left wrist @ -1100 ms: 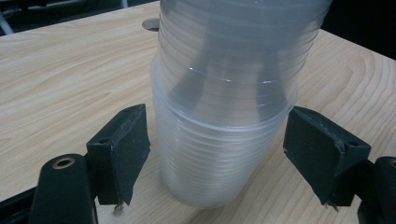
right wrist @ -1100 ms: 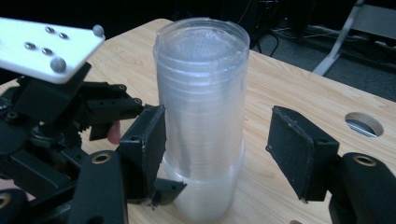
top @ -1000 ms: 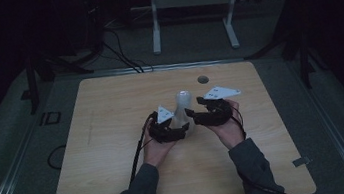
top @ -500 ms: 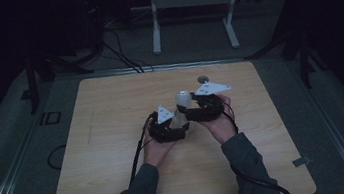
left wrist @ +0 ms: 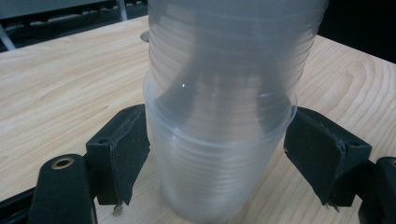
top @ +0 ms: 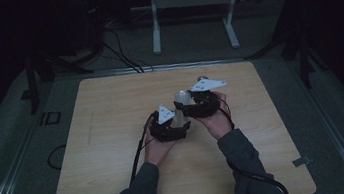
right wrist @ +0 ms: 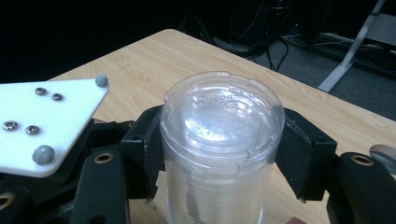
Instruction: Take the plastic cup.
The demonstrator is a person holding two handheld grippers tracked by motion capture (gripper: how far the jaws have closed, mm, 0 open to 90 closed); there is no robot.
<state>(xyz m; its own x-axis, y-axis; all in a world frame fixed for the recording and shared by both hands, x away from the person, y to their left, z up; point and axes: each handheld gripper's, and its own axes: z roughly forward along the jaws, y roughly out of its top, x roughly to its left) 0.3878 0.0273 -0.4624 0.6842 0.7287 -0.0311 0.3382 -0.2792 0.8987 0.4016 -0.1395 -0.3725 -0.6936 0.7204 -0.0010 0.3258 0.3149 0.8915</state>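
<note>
Since the earlier frame the right hand-held gripper (top: 187, 106) has shifted leftward across the table (top: 114, 135) onto the top of the stack of clear plastic cups (top: 182, 110), and its jaws have just been closing with the stack between them. In the right gripper view its pads sit against both sides of the upturned topmost cup (right wrist: 222, 135), just under the base, so it grips that cup. The left hand-held gripper (top: 176, 126) has kept its place low at the stack; in the left gripper view its jaws stand fairly wide, clamped on either side of the lowest cup (left wrist: 219, 172) below the rim.

The stack stands upright near the middle of the table, long axis vertical. The upper cup is upside down, flat base facing up, while the lowest cup seems to stand mouth up, narrowing toward the table. A small round object (top: 202, 78) lies on the table just beyond the right hand-held gripper.
</note>
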